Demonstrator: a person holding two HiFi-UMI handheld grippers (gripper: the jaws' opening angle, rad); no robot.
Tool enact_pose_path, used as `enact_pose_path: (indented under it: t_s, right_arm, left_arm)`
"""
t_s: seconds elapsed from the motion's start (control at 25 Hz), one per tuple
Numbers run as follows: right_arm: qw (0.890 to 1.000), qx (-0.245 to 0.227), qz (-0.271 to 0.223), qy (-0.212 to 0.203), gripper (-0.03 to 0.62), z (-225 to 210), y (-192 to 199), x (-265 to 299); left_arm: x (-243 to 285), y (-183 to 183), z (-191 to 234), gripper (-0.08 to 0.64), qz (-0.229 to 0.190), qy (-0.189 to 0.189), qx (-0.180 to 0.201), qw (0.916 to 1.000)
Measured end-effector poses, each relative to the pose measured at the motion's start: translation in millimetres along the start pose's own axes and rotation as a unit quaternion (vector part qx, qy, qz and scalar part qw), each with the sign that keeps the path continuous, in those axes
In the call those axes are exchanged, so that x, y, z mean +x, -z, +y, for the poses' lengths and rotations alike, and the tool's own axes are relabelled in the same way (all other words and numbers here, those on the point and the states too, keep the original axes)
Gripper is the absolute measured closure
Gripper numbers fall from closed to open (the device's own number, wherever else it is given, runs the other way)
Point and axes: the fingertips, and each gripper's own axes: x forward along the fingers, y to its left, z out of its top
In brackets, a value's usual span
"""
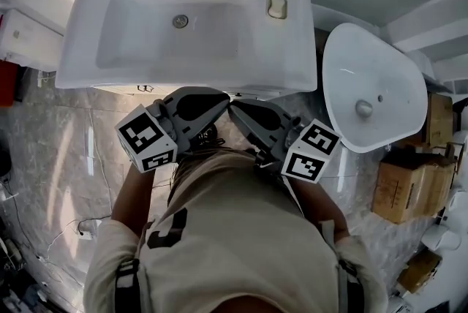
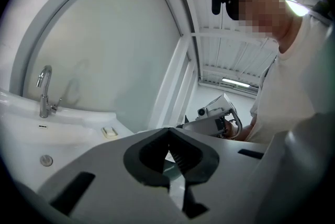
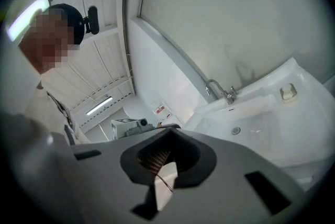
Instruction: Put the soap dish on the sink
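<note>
Hovering before the sink (image 1: 183, 79), left gripper (image 1: 223, 106) and right gripper (image 1: 234, 110) are both closed, holding nothing.

The person held both grippers about level before the chest, angled inward so their tips came close together. The left gripper (image 1: 221, 101) had its jaws closed on nothing. The right gripper (image 1: 235, 111) was likewise closed and empty. The left forearm (image 1: 134, 196) and right forearm (image 1: 324, 210) were bent at the elbows.
</note>
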Motion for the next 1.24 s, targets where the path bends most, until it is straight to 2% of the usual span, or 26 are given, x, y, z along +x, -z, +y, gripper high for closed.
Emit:
enact_pose_path:
  t_s: [0.36, 0.64, 0.76, 0.96, 1.24]
  right_arm:
    - [0.999, 0.014, -0.038, 0.029, 0.584, -12, 1, -95]
    - [0.998, 0.044, -0.024, 0.023, 0.584, -11, 19, -136]
    - [0.998, 0.056, -0.006, 0.015, 0.584, -11, 29, -138]
    - [0.998, 0.059, 0.025, 0.006, 0.584, -7, 40, -117]
    - [0.996, 0.065, 0.058, -0.007, 0.584, -4, 47, -65]
  left_arm:
    - [48, 8, -51, 0.541, -0.002, -0.033, -0.025, 0.9991]
    - [44, 20, -65, 0.541, 0.005, -0.100, -0.031, 0.9945]
    - [37, 34, -68, 0.541, 0.009, -0.126, -0.047, 0.9909]
    - [14, 63, -58, 0.541, 0.046, -0.165, -0.061, 0.9834]
    - [-31, 71, -17, 0.541, 0.045, -0.190, -0.087, 0.9768]
